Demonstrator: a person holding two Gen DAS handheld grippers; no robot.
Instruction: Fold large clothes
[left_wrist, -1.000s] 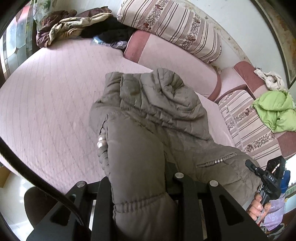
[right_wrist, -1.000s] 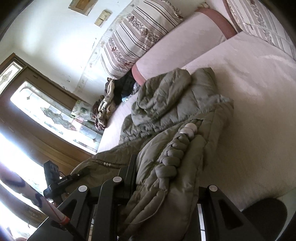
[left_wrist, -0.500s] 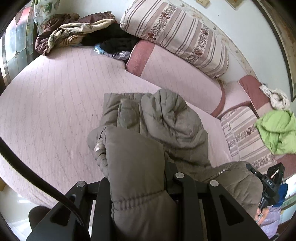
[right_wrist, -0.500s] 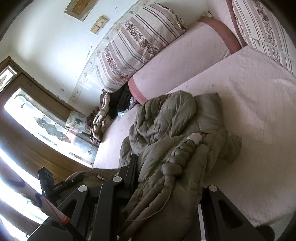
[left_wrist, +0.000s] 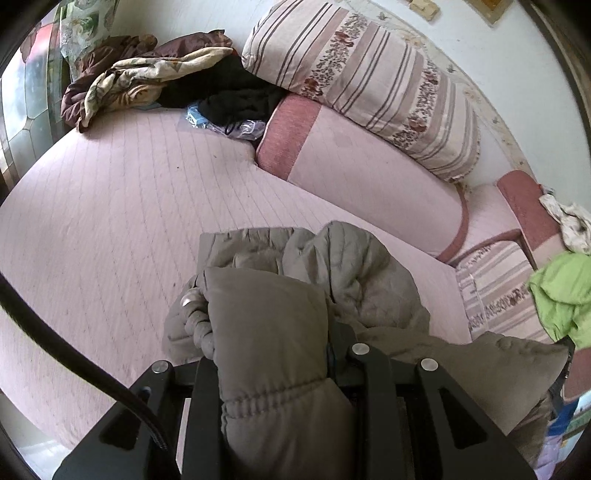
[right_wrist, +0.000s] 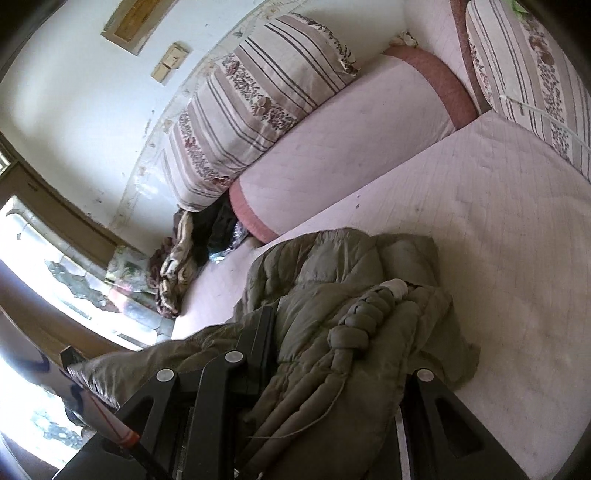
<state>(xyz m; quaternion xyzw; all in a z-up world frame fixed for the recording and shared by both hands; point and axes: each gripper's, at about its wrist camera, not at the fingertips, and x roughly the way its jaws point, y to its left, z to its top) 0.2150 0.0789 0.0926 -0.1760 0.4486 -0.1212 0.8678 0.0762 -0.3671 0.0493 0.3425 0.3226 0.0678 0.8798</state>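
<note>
The left tongs (left_wrist: 273, 354) are clamped on a thick padded fold of the olive-grey jacket (left_wrist: 351, 266), the cloth bulging up between the two black fingers and filling the near middle of the left wrist view. The right tongs (right_wrist: 328, 369) also grip the jacket, pinching a bunched edge with its braided, knotted cord (right_wrist: 364, 314) running along the top of the fold.

The jacket lies at the near edge of the pink quilted bed (left_wrist: 110, 221), its far part crumpled into a puffy heap on the cover, its near part lifted into both tongs. In the right wrist view one dark-lined flap hangs off to the left, past the bed's edge.

Far behind the jacket a pink bolster (left_wrist: 369, 166) with darker rose ends lies along the wall, and a striped floral pillow (left_wrist: 369, 74) rests on top of it. In the far left corner sits a pile of brown, cream and black clothes (left_wrist: 147, 77) with a bit of clear plastic just beside it. To the right, a second striped cushion (left_wrist: 495, 284) lies near a bright green garment (left_wrist: 561, 295), with a pale rumpled cloth (left_wrist: 569, 225) just beyond it.
</note>
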